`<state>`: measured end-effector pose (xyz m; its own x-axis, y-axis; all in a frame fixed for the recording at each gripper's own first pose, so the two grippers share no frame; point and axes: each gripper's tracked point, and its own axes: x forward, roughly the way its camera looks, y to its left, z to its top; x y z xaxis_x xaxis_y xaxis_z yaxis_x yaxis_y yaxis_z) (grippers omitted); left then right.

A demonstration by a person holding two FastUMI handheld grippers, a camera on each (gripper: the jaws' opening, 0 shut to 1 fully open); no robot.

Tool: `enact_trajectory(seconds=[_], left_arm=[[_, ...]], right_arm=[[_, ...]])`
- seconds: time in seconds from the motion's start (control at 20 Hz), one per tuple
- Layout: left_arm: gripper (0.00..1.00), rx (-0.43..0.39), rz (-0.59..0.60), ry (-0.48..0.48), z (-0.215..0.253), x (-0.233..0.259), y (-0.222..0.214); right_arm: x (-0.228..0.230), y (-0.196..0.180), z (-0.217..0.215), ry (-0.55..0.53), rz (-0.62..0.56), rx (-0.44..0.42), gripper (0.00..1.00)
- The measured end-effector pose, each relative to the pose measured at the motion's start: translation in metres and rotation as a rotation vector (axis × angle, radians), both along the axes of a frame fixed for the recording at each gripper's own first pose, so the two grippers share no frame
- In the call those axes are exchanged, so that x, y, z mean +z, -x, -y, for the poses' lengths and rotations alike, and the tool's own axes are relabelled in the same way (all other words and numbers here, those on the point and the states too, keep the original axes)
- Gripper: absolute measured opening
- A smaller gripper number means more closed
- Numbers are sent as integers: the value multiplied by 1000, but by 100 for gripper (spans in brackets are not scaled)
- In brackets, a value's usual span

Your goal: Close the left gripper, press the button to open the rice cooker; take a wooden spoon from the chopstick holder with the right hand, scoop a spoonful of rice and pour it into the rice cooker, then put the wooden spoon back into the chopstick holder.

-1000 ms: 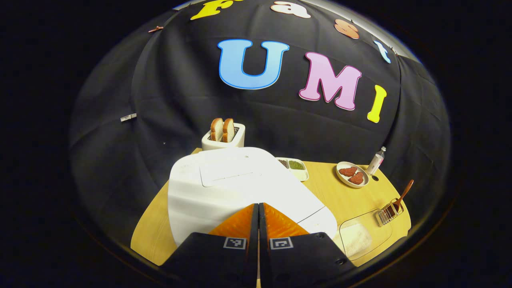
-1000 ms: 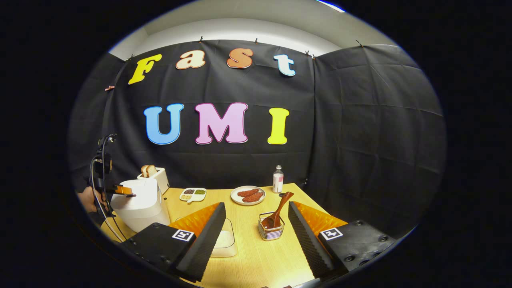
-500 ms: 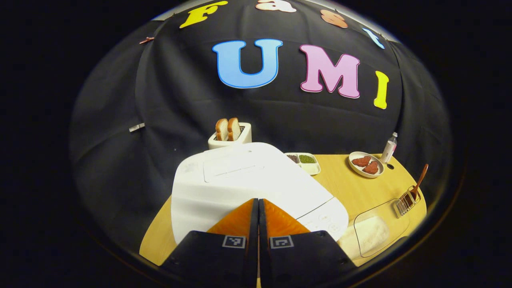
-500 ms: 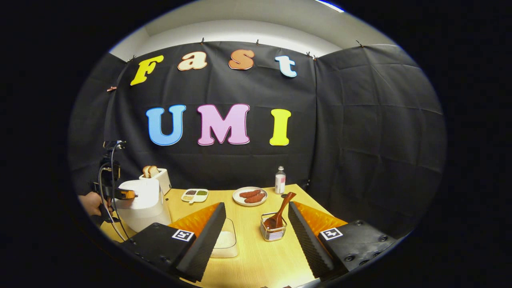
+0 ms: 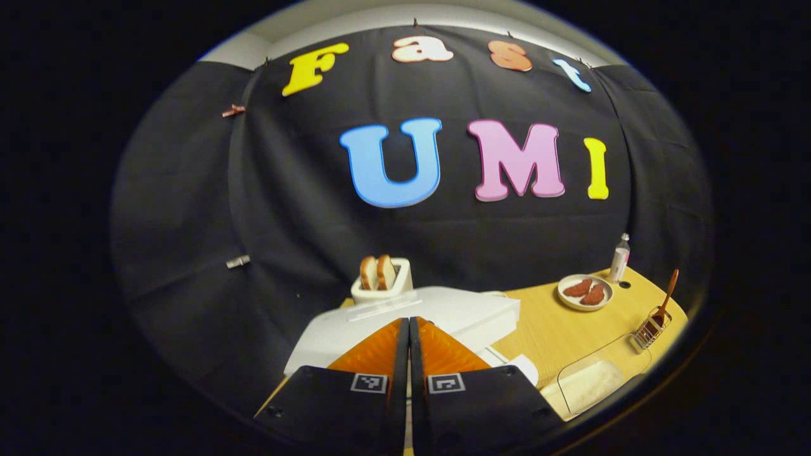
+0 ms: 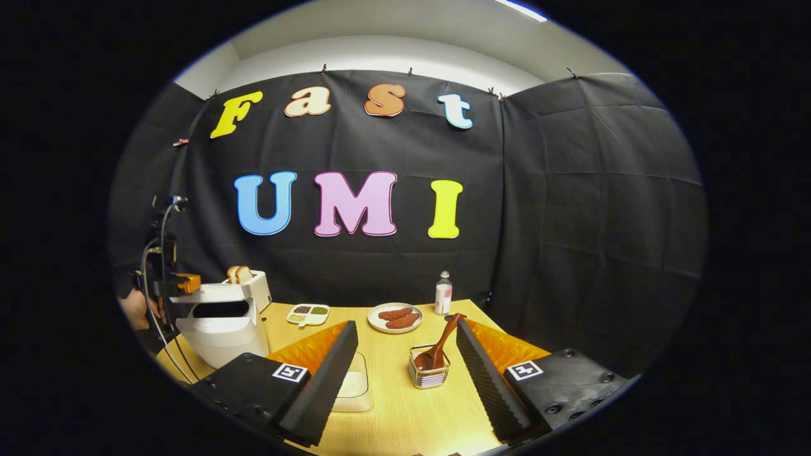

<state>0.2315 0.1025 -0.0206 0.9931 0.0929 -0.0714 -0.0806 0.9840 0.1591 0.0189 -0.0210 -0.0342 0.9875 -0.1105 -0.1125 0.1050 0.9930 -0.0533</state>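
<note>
White rice cooker (image 6: 222, 326), lid ajar, dark gap.

- Rice cooker (image 6: 218, 326): one, white, lid raised.
- Toaster (image 6: 256, 288): one, holding two bread slices (image 5: 378, 272).
- Wooden spoon (image 6: 440, 345): one, standing in the holder.
- Chopstick holder (image 6: 429, 373): one, wire.
- Clear container of rice (image 6: 355, 386): one.
- Divided dish (image 6: 306, 313): one; compartment count cannot be settled, at least three fillings visible.
- Round plate (image 6: 394, 318): one, carrying two reddish pieces (image 5: 586, 291).
- Bottle (image 6: 443, 293): one, small.
- Table (image 6: 405, 418): one, wooden top.
- Grippers: two — left gripper (image 5: 408, 326), fingers together; right gripper (image 6: 405, 354), fingers spread apart.
- Hand (image 6: 136, 308): one visible, at the far left of the right gripper view.
</note>
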Motion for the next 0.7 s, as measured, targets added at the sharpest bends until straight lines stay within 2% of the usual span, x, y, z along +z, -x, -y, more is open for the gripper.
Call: enact_trajectory(seconds=[0.15,0.25,0.3,0.35,0.45,0.5,0.55,0.6,0.65,0.7], left_arm=[[10,-30,37,0,25,24,30],[12,-49,29,59,45,24,53],[17,-51,27,89,53,20,63],[25,-52,31,117,61,15,74],[31,-43,18,163,76,-2,90],[46,-38,8,182,84,-9,98],[51,-29,-2,195,90,-14,107],[70,-18,-9,202,95,-18,114],[78,-7,-8,205,99,-19,122],[92,8,-4,203,102,-18,130]], right_arm=[[2,-19,0,-22,0,44,98],[1,-34,5,-22,-7,73,98],[-1,-41,8,-33,-13,83,98],[-5,-47,13,-50,-29,83,96],[-18,-58,21,-73,-72,94,98],[-22,-64,27,-75,-86,99,98],[-24,-70,32,-75,-93,105,98],[-27,-75,38,-73,-99,112,98],[-32,-81,44,-71,-106,118,98],[-35,-86,51,-72,-113,122,98]])
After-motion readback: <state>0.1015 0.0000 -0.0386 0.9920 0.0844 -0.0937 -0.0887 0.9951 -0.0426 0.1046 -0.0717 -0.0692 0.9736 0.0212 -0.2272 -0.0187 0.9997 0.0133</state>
